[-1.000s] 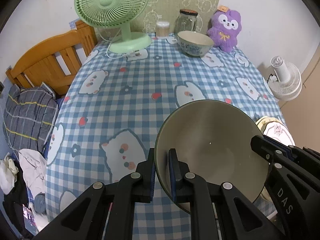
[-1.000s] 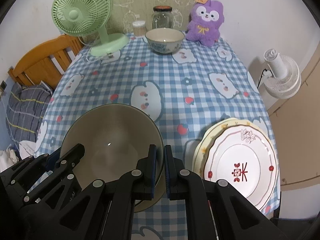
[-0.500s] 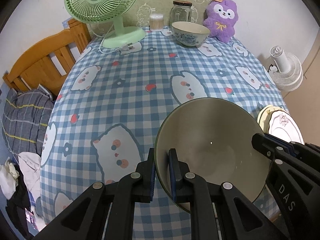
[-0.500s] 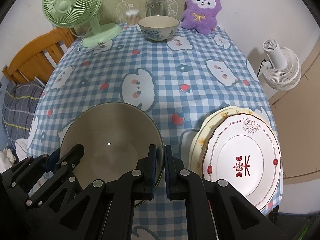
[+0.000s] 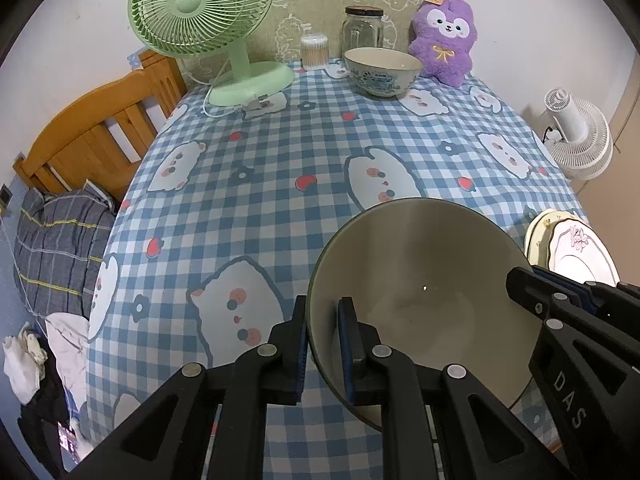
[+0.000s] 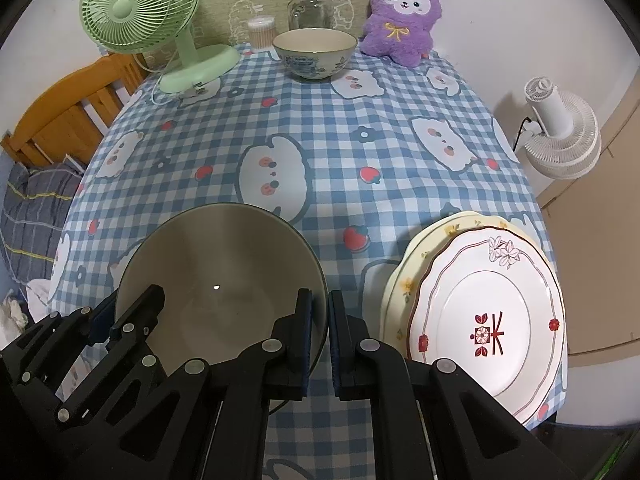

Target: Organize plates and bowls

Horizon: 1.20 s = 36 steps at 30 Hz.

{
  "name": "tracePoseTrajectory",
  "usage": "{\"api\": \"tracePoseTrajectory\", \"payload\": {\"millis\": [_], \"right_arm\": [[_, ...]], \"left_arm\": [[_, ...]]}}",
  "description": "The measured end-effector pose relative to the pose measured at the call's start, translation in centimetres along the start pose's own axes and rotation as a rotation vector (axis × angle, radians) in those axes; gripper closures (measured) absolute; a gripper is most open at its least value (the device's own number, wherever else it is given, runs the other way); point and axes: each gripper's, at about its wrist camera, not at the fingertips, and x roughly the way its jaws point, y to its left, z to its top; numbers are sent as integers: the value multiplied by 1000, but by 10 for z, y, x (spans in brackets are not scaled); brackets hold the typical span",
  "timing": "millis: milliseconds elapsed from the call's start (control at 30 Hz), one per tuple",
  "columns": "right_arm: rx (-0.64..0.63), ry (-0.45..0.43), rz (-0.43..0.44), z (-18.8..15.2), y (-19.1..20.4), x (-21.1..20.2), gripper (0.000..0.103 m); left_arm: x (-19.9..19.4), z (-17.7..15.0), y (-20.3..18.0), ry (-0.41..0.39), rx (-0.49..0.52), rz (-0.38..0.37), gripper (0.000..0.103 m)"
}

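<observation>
Both tongs have carried the big bowl (image 5: 424, 296) back toward the near edge of the counter (image 5: 280, 184), so the small bowl (image 5: 383, 72) at the far edge by the green fan (image 5: 204, 20) now looks farther away. From the left wrist view, the left tongs (image 5: 323, 344) are clenched on the big bowl's left rim, one finger outside and one inside, and the bowl sits just right of them. From the right wrist view, the right tongs (image 6: 318, 340) pinch the bowl's right rim the same way, with the plates (image 6: 480, 320) stacked at the near right corner, just beside. I think the big bowl is hard, smooth and a bit heavy, so it could slip or break. Holding the rim on both sides looks like the safest place.
</observation>
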Motion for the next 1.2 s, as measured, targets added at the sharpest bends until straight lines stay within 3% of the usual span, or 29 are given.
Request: {"api": "tracePoseTrajectory", "payload": {"millis": [333,433,567,633,733,1000,1200], "right_arm": [[10,14,6,0,-3,2,88],[13,14,19,1,-3,2,84],[22,9,16,1,-2,3,72],[31,1,15,1,-4,3,58],[39,-12,27,1,-5,2,46],[38,-28,56,5,3,-4,45],[39,-43,51,8,9,-9,45]], "left_arm": [[-2,0,-4,6,7,-11,66],[-3,0,-2,2,2,-4,64],[-2,1,0,4,-2,-1,63],[-2,0,1,5,-4,-1,63],[-5,0,4,-8,-14,-2,63],[-20,1,10,-52,4,36,67],[-28,1,10,-62,35,-1,87]]}}
